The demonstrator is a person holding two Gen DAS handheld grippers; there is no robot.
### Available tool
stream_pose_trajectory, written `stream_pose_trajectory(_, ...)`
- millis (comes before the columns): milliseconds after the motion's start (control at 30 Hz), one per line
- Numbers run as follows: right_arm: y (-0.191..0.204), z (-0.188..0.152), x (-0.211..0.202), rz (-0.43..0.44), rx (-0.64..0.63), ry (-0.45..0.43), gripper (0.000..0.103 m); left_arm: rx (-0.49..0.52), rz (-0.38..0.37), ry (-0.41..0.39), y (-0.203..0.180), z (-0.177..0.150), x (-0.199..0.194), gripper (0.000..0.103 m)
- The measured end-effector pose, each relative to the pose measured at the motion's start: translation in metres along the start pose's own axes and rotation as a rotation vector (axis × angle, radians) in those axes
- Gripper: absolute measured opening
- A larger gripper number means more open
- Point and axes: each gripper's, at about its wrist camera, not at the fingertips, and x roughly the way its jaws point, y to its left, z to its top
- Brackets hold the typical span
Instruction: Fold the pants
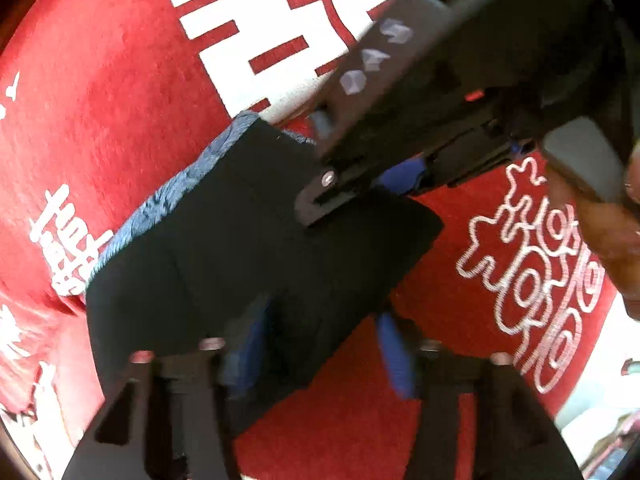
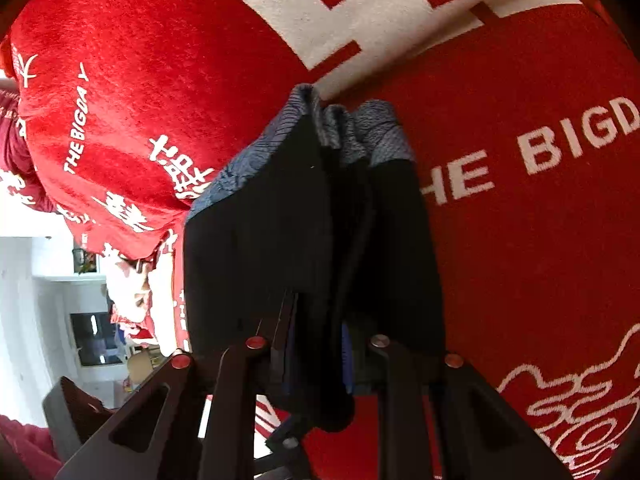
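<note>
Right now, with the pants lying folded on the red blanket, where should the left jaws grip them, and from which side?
Probably the dark edge of the pants nearest the left gripper, coming from above: it sits between the open jaws, clear of the bunched waistband.

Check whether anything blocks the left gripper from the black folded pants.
Nothing visible does. The left gripper is open right over the near edge of the black folded pants with a blue-grey waistband, lying on the red plush blanket. The right gripper grips the far edge, clear of the left one's path.
</note>
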Motion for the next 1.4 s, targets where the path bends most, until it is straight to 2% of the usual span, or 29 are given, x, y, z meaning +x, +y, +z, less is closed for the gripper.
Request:
stream_pose_trajectory(33,0.003,-0.001,-0.002,-0.020,-0.001,-0.007,0.031,-0.020,-0.007,-0.014,0.007,-0.003,-0.006,0.076)
stream_pose_trajectory(100,0.006,-0.004,-0.010,-0.079,0.001,-0.034,0.038,-0.061,-0.016,-0.033,0.028,-0.012,-0.022,0.076)
stream_pose_trajectory(133,0.006,-0.007,-0.015,-0.117,0.006,-0.054,0.046,-0.077,-0.007,-0.034,0.036,-0.015,-0.027,0.076)
stream_pose_trajectory(167,0.007,-0.012,-0.023,-0.131,0.026,-0.076,0.047,-0.099,0.008,-0.033,0.047,-0.019,-0.031,0.076)
stream_pose_trajectory(300,-0.017,-0.037,-0.041,-0.008,0.169,-0.128,0.047,-0.243,0.087,0.001,0.105,-0.036,-0.035,0.076)
stream_pose_trajectory(400,-0.022,-0.054,-0.031,0.047,0.225,-0.131,0.047,-0.357,0.124,0.056,0.141,-0.044,-0.024,0.076)
stream_pose_trajectory(433,-0.023,-0.054,-0.028,0.066,0.234,-0.129,0.044,-0.386,0.123,0.066,0.147,-0.045,-0.020,0.076)
stream_pose_trajectory(467,-0.023,-0.053,-0.025,0.095,0.242,-0.134,0.026,-0.432,0.118,0.076,0.157,-0.047,-0.016,0.076)
stream_pose_trajectory(500,-0.020,-0.049,-0.024,0.091,0.231,-0.142,0.017,-0.456,0.114,0.082,0.161,-0.051,-0.011,0.076)
stream_pose_trajectory(567,-0.005,-0.040,-0.019,0.002,0.177,-0.148,0.014,-0.465,0.106,0.116,0.164,-0.053,0.002,0.076)
stream_pose_trajectory(633,0.004,-0.029,-0.016,-0.137,0.124,-0.155,0.014,-0.479,0.084,0.149,0.165,-0.056,0.014,0.077)
stream_pose_trajectory(667,0.007,-0.025,-0.015,-0.252,0.099,-0.152,0.014,-0.482,0.093,0.151,0.164,-0.057,0.016,0.083)
stream_pose_trajectory(700,0.012,-0.022,-0.016,-0.337,0.080,-0.149,0.015,-0.482,0.092,0.149,0.162,-0.057,0.016,0.084)
stream_pose_trajectory(733,0.016,-0.023,-0.019,-0.376,0.068,-0.158,0.016,-0.479,0.085,0.153,0.162,-0.056,0.018,0.084)
stream_pose_trajectory(800,0.027,-0.028,-0.027,-0.360,0.064,-0.176,0.020,-0.476,0.082,0.153,0.162,-0.056,0.019,0.084)
stream_pose_trajectory(867,0.043,-0.038,-0.032,-0.364,0.038,-0.199,0.043,-0.475,0.071,0.153,0.163,-0.057,0.019,0.085)
stream_pose_trajectory(900,0.051,-0.043,-0.032,-0.366,0.018,-0.209,0.046,-0.472,0.065,0.153,0.163,-0.058,0.019,0.085)
stream_pose_trajectory(1033,0.089,-0.061,-0.008,-0.361,-0.089,-0.199,0.047,-0.450,0.050,0.153,0.162,-0.058,0.017,0.085)
stream_pose_trajectory(1133,0.098,-0.069,0.010,-0.364,-0.112,-0.164,0.047,-0.441,0.040,0.153,0.163,-0.059,0.018,0.085)
stream_pose_trajectory(1200,0.089,-0.069,0.023,-0.408,-0.106,-0.137,0.047,-0.438,0.033,0.154,0.163,-0.059,0.018,0.085)
stream_pose_trajectory(1233,0.082,-0.069,0.029,-0.435,-0.100,-0.130,0.046,-0.435,0.035,0.155,0.163,-0.060,0.019,0.089)
stream_pose_trajectory(1300,0.068,-0.068,0.033,-0.507,-0.058,-0.119,0.046,-0.440,0.025,0.156,0.164,-0.061,0.021,0.091)
stream_pose_trajectory(1333,0.061,-0.068,0.031,-0.513,-0.021,-0.127,0.048,-0.444,0.018,0.155,0.165,-0.061,0.022,0.091)
stream_pose_trajectory(1400,0.052,-0.071,0.020,-0.460,0.061,-0.170,0.048,-0.451,0.007,0.149,0.167,-0.062,0.022,0.091)
